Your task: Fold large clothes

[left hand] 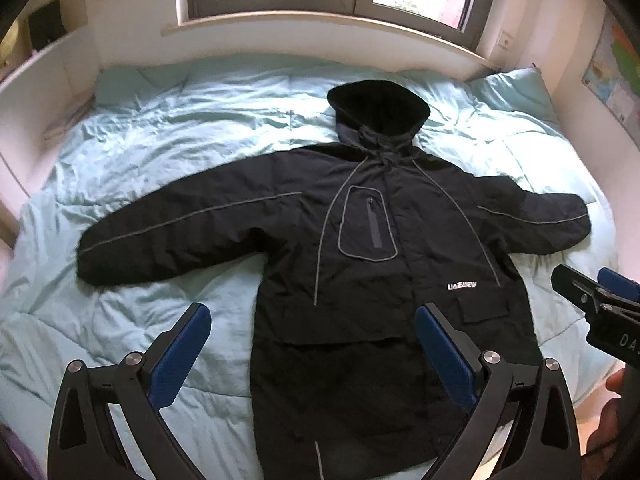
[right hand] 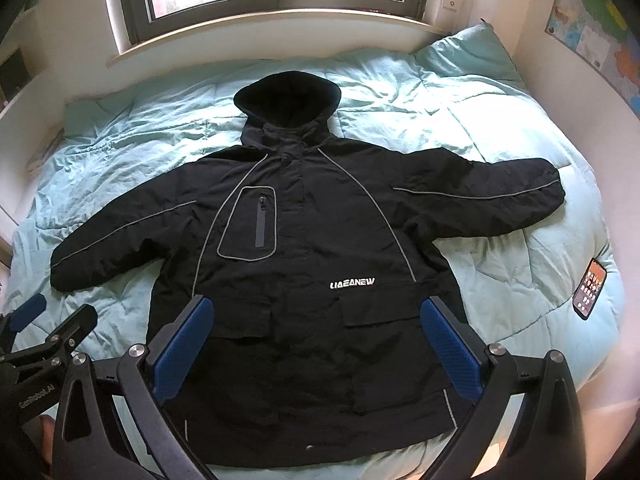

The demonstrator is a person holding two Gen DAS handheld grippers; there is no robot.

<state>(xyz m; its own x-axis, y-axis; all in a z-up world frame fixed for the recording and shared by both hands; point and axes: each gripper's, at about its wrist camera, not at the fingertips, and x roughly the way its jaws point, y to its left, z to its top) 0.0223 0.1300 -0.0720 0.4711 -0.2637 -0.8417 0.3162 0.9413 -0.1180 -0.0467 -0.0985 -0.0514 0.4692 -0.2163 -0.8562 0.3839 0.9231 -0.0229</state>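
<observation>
A large black hooded jacket (left hand: 360, 264) (right hand: 304, 248) with grey piping and a white chest logo lies face up and spread flat on the bed, sleeves out to both sides, hood towards the window. My left gripper (left hand: 312, 320) hovers open above the jacket's lower left part, nothing between its blue pads. My right gripper (right hand: 318, 312) hovers open above the lower front pockets, also holding nothing. Each gripper shows in the other's view: the right one (left hand: 592, 292) at the right edge, the left one (right hand: 52, 316) at the lower left.
A light turquoise duvet (left hand: 168, 144) (right hand: 460, 108) covers the bed under the jacket. A phone (right hand: 590, 286) lies on the duvet near the right edge. White walls and a window sill (left hand: 320, 24) border the bed; a pillow (right hand: 468, 56) sits at the far right corner.
</observation>
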